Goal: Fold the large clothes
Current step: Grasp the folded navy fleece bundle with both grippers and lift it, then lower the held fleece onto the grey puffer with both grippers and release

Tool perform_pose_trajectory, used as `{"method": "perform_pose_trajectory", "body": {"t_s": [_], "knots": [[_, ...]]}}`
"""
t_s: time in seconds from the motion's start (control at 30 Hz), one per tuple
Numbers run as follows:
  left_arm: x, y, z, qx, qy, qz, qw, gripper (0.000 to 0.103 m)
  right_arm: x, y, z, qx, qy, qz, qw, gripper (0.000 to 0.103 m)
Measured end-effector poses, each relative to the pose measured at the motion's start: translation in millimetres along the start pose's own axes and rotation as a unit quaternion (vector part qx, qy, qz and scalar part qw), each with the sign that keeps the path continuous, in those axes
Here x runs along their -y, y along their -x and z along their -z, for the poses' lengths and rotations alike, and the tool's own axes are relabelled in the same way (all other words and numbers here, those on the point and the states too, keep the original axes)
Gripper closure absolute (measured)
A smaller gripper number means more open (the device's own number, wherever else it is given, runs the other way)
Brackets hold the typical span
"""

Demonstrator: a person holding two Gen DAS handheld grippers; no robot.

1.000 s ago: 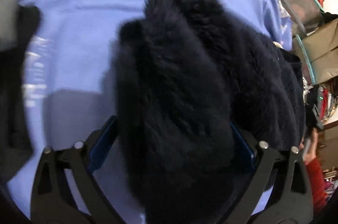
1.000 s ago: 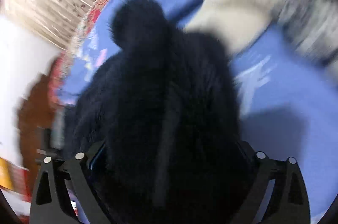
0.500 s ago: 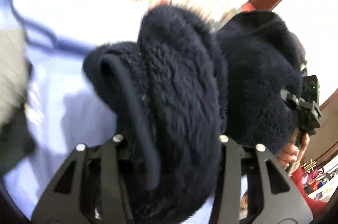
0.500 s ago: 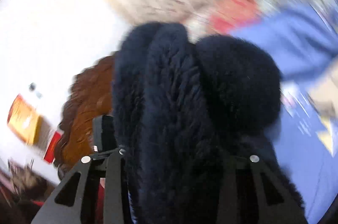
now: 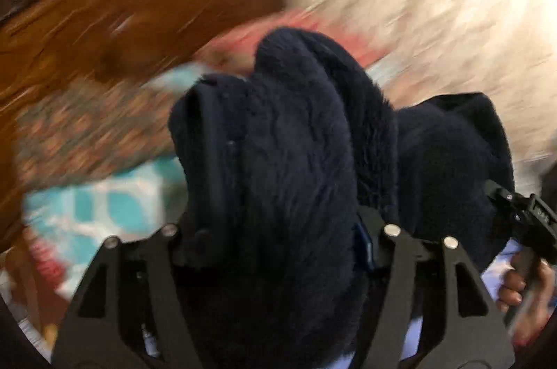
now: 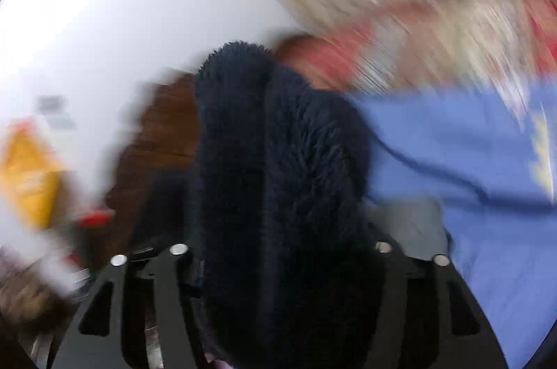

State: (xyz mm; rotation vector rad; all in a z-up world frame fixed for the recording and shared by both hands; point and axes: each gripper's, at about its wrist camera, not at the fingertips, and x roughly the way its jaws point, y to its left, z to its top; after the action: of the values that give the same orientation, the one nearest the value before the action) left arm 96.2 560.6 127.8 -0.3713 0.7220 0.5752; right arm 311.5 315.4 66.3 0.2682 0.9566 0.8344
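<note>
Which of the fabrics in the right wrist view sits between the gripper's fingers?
The dark navy fleece garment: bunched, shaggy, filling the right gripper. The periwinkle blue sheet lies flat, off to the right.

Bunched dark fleece (image 5: 296, 160) fills the way ahead of both cameras

white wall (image 6: 104, 21) — carved brown wood (image 5: 104, 3)

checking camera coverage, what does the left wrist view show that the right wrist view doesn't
Only the left wrist view shows the teal patterned cloth, the right hand-held gripper and the hand holding it. Only the right wrist view shows the blue sheet and a yellow packet. Both show the navy fleece bunched between the fingers, brown wood and heavy blur.
</note>
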Motion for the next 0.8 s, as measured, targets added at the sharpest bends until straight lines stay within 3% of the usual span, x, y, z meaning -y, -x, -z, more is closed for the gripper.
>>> {"method": "perform_pose_trajectory", "body": {"t_s": [0.03, 0.07, 0.1, 0.13, 0.17, 0.23, 0.3, 0.37, 0.4, 0.47, 0.6, 0.8], "knots": [[-18, -28, 13, -0.034, 0.002, -0.053, 0.998, 0.041, 9, -33, 13, -0.031, -0.008, 0.059, 0.998, 0.021], [-30, -43, 22, -0.048, 0.004, -0.086, 0.9951, 0.04, 13, -55, 30, -0.035, -0.003, 0.098, 0.995, 0.021], [-40, -51, 30, -0.052, 0.012, -0.096, 0.994, 0.039, 16, -51, 32, -0.015, 0.0, 0.113, 0.993, 0.021], [-51, -48, 34, -0.045, 0.028, -0.078, 0.9956, 0.039, 13, -41, 33, 0.013, -0.002, 0.115, 0.993, 0.019], [-64, -33, 37, -0.027, 0.06, -0.058, 0.9962, 0.039, 11, -25, 30, 0.037, -0.005, 0.104, 0.994, 0.018], [-75, 15, 47, 0.034, 0.093, -0.057, 0.9934, 0.039, 6, 30, 25, 0.108, 0.004, 0.082, 0.991, 0.018], [-65, 63, 60, 0.102, 0.091, -0.072, 0.988, 0.039, -8, 98, 43, 0.201, 0.042, 0.071, 0.976, 0.004], [-52, 112, 82, 0.143, 0.07, -0.097, 0.9824, 0.031, -18, 147, 75, 0.224, 0.082, 0.056, 0.969, 0.001], [-45, 130, 90, 0.154, 0.057, -0.093, 0.982, 0.026, -19, 162, 86, 0.223, 0.095, 0.044, 0.969, 0.0], [-21, 166, 111, 0.173, 0.022, -0.089, 0.9807, 0.006, -18, 193, 135, 0.213, 0.112, 0.023, 0.97, -0.001], [12, 197, 134, 0.168, -0.033, -0.097, 0.9804, 0.006, -20, 214, 211, 0.179, 0.115, 0.024, 0.977, -0.002], [63, 227, 182, 0.146, -0.071, -0.103, 0.9813, 0.006, -14, 222, 331, 0.069, 0.098, 0.01, 0.993, -0.002]]}}
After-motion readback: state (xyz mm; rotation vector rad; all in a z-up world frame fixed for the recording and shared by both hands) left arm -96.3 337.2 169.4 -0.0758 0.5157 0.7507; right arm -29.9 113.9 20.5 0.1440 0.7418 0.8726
